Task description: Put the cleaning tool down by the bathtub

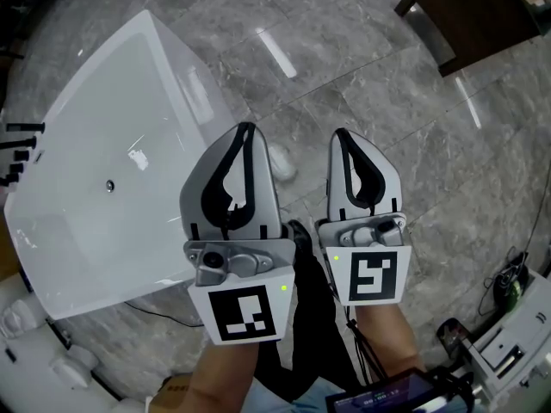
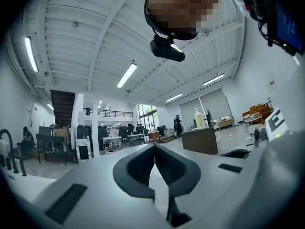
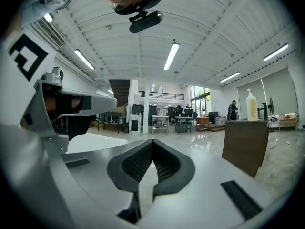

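The tub (image 1: 103, 144) stands on the floor (image 1: 344, 67). A small object (image 1: 281, 163) lies just right of the tub. Taps (image 1: 19, 149) sit at its left edge. A cabinet (image 1: 482, 11) stands well right, farther off.

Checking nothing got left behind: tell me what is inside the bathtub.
Only a drain shows inside the white bathtub. The left gripper covers its near corner, so that part is unseen.

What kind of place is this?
Probably a big workshop or showroom hall, not a home bathroom: a bathtub stands on open stone floor, with long ceiling lights and desks behind.
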### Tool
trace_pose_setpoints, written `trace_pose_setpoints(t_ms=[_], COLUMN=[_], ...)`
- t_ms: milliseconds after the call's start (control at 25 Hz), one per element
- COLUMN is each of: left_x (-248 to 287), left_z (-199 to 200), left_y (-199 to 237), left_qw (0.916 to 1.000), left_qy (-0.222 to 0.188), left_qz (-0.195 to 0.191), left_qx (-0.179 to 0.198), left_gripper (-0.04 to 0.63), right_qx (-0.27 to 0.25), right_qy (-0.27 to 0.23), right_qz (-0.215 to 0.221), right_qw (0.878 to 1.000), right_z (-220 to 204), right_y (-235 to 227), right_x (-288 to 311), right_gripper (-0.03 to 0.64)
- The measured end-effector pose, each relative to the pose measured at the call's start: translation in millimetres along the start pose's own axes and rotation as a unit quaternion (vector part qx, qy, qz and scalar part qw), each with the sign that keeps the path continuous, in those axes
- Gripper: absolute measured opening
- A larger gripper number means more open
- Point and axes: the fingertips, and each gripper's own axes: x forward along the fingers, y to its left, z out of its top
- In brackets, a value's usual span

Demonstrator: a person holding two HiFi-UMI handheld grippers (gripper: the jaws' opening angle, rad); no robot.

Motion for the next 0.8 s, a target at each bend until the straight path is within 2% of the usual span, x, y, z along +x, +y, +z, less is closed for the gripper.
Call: trace_pose_setpoints(t_ms=[800], left_x=[1.8], left_z=[-15.8], left_y=[5.0], left_qw=[0.9999], left_qy=[0.011], left_qz=[0.007], left_qx=[-0.005], left_gripper=[0.017], right_qx=[-0.006], right_qy=[-0.006], right_qz=[0.008], right_qw=[1.000], right_z=[-1.3], right_y=[0.0], right_x=[10.1], right_gripper=[0.012])
